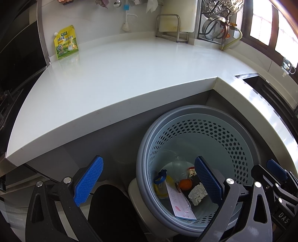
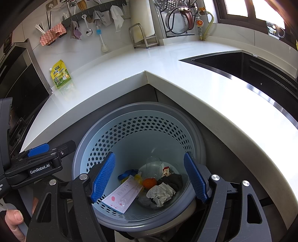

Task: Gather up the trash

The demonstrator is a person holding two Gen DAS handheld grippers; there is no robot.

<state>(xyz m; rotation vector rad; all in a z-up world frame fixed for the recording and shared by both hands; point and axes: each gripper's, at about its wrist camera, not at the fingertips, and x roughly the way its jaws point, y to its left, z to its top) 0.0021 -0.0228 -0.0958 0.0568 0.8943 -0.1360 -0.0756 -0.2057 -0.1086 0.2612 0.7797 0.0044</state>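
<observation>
A grey-rimmed, light blue perforated trash bin stands on the floor below the counter corner. Inside lie a crumpled paper, an orange, a clear bottle, a white-and-pink flat package and dark cloth. My left gripper is open over the bin's left rim, nothing between its blue pads. My right gripper hangs open above the bin mouth, empty. A yellow-green spouted pouch stands on the white counter at the back left.
A dark sink is set in the counter at the right. A metal rack, steamer pots, hanging cloths and utensils line the back wall. A dark appliance stands at the left. A hand grips the left tool.
</observation>
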